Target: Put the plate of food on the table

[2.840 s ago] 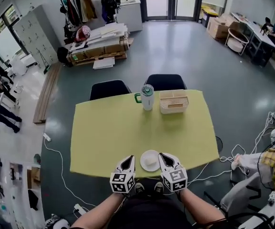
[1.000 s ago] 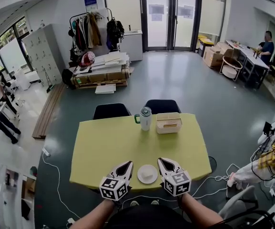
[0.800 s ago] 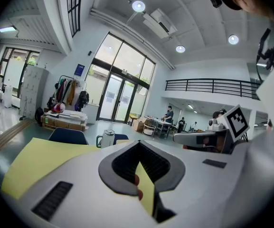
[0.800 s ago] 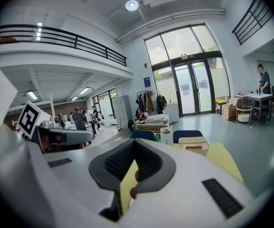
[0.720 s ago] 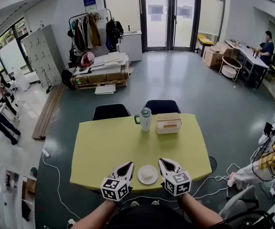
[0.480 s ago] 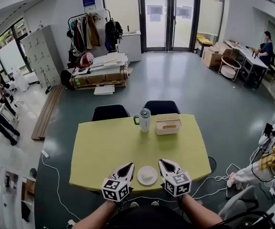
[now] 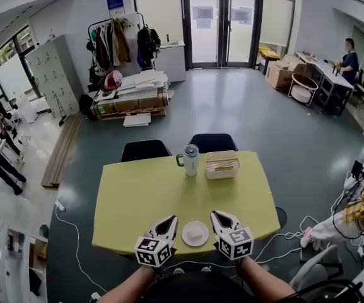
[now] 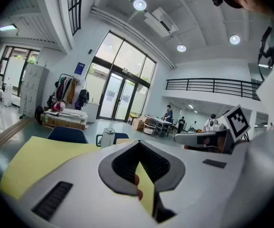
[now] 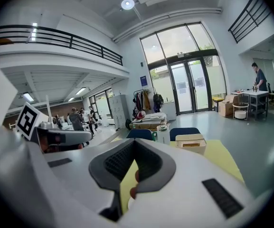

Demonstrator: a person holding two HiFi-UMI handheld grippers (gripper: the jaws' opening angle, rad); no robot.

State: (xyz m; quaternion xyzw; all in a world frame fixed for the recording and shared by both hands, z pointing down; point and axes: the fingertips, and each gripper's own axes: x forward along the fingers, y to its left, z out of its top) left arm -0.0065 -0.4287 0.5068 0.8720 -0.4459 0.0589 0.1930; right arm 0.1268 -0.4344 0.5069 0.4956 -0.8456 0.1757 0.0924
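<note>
L claw [image 7: 167, 223]: jaws look pressed together right to the tips in its own view, nothing btwn them, only a sliver of yellow desk [image 7: 144, 194] showing through the gap behind. It sits low over the near edge, just left of the plate [image 7: 187, 237]. Can't tell if it touches the rim.

The plate is on the desk, close to the near edge, btwn the two claws, w/ a pale lump of food [image 7: 196, 233] on it. So I'd say the placing is basically done.

R claw [image 7: 217, 218]: same story. Jaws are closed, holding nothing, and its tip is just right of the plate.

What I'm worried about, L to R:
- L claw swings inward as I pull off, clips the rim and the plate skids toward the R claw or the edge.
- The plate has little desk btwn it and the near edge. Any drag toward me, e.g. a claw catching the rim on the way back, and it could tip off onto the floor. The food could roll off the plate first.
- R claw: if I open the jaws this close to the rim, the inner jaw may shove the plate left.
- If I need to re-grip, neither claw is ready, since both must open first, and doing that next to the plate is the risky bit.

Safest, imo, is to lift both claws straight up, then back.

The tumbler [image 7: 190, 160] and basket [image 7: 223, 165] at the far side are well apart from the plate, so no collision risk there.
</note>
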